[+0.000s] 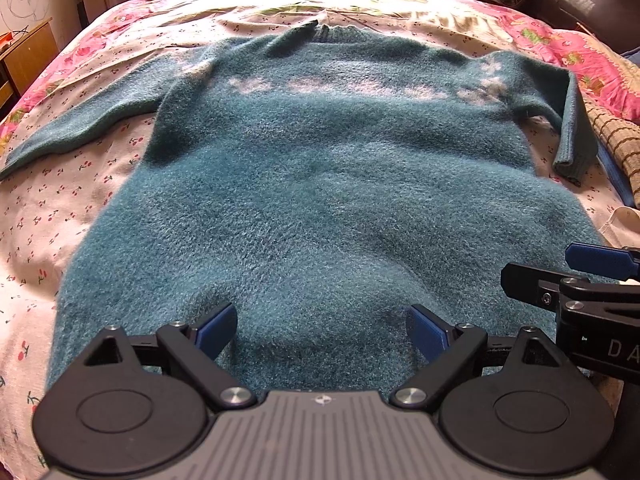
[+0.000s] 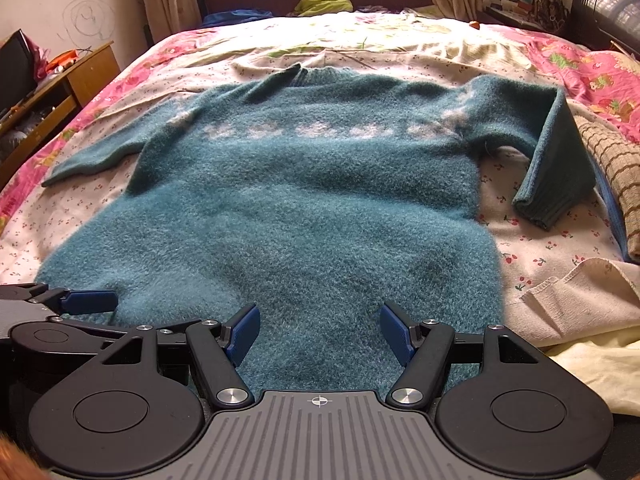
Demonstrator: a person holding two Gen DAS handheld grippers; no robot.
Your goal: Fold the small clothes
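A fuzzy teal sweater (image 1: 320, 184) with a pale pattern band across the chest lies flat on the bed, collar far, hem near; it also shows in the right wrist view (image 2: 304, 208). Its left sleeve (image 1: 80, 128) stretches out to the left. Its right sleeve (image 2: 556, 168) bends down at the elbow, cuff toward me. My left gripper (image 1: 322, 330) is open, fingers over the hem. My right gripper (image 2: 320, 330) is open over the hem to the right; it shows at the edge of the left wrist view (image 1: 568, 268). Both are empty.
The bed has a cherry-print sheet (image 2: 532, 248) and a pink floral quilt (image 1: 580, 56) around the edges. A checked cloth (image 2: 616, 176) and a cream garment (image 2: 580, 304) lie right of the sweater. A wooden cabinet (image 2: 60, 84) stands at left, cluttered shelves at far right.
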